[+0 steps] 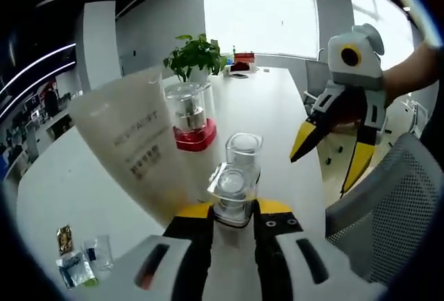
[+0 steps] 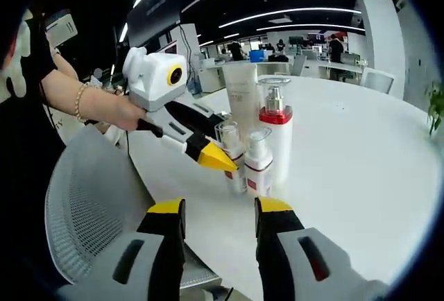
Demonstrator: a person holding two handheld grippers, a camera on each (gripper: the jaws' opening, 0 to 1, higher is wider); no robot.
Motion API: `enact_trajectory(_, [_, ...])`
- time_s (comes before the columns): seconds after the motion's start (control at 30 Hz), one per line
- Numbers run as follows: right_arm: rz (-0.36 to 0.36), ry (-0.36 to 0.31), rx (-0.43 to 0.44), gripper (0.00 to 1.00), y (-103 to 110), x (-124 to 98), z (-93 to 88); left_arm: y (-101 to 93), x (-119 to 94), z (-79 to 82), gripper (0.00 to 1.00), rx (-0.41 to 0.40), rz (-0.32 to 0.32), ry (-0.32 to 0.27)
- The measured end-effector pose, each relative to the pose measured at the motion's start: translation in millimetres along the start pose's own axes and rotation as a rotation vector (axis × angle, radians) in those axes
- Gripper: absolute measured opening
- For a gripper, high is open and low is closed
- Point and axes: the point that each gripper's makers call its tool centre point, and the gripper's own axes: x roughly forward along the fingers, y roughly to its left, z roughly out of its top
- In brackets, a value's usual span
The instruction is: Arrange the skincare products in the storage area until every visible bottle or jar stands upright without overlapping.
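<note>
Skincare products stand clustered near the white table's (image 2: 361, 148) edge: the tall flat tube (image 1: 132, 145) looks light and bendy, the red-collared pump bottle (image 1: 191, 117) stiff and top-heavy. The small clear-capped bottle (image 1: 234, 191) sits clenched between the left gripper's (image 1: 234, 212) jaws, slick plastic, best held low. The right gripper (image 2: 220, 209) hangs released nearby.

White hand-held gripper (image 1: 232, 212), yellow-tipped black jaws; beaded bracelet (image 2: 79, 101).
</note>
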Motion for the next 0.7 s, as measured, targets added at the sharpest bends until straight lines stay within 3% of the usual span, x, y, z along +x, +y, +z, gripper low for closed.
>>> enact_trajectory(0.7, [0.001,0.003,0.003,0.41,0.0,0.1,-1.3,-0.7,-3.1,5.6,0.32,0.002,0.010,-0.019])
